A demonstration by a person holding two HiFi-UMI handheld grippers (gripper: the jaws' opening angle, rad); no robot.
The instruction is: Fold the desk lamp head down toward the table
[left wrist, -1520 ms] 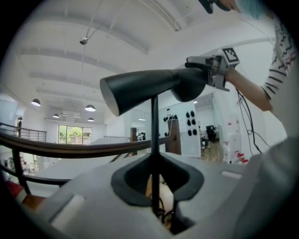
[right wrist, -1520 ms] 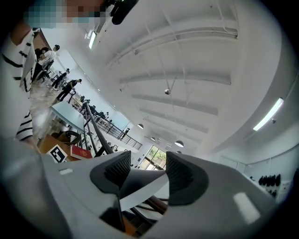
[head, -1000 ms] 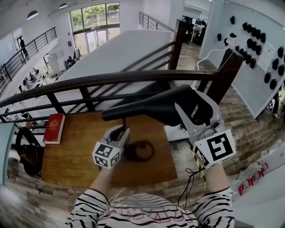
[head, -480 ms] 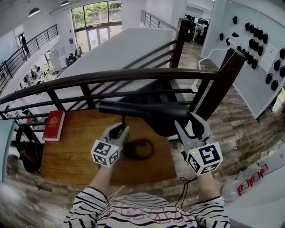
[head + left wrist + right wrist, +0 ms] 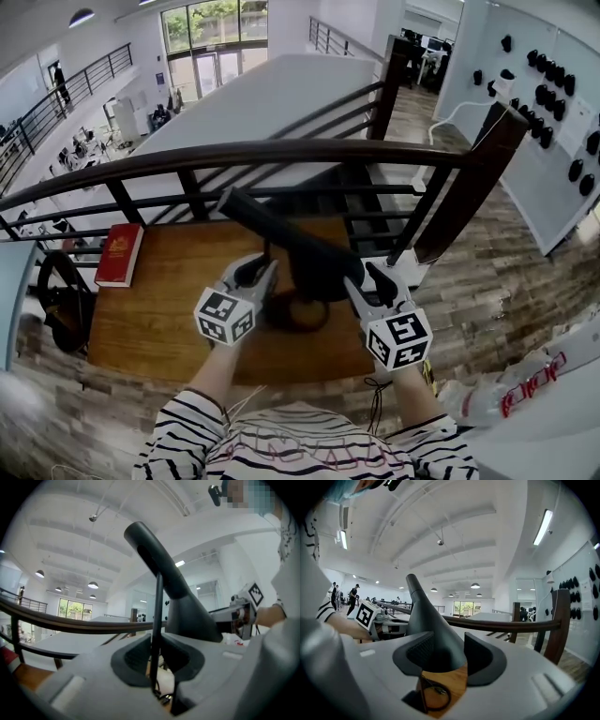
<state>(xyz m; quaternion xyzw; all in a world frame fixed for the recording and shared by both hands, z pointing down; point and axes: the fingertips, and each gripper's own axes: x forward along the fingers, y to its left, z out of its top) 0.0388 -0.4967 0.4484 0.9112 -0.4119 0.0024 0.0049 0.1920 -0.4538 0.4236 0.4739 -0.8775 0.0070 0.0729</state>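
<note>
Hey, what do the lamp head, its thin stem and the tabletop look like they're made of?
The lamp head is probably moulded plastic: matte dark grey, smooth, with no glints. The stem is a thin, straight black rod, likely metal, though its look leaves that open. The tabletop is wood or wood veneer: warm brown, with visible grain and a light sheen.

The right gripper is seen at bottom centre. Its jaws, which have just been closing, are set on the wide end of the dark lamp head, with the pads pressed against it. The head's narrow end is pointed to the upper left. Below the jaws, a strip of wooden table and a dark ring are shown. The left gripper is seen at middle left, and a dark railing at right.
</note>
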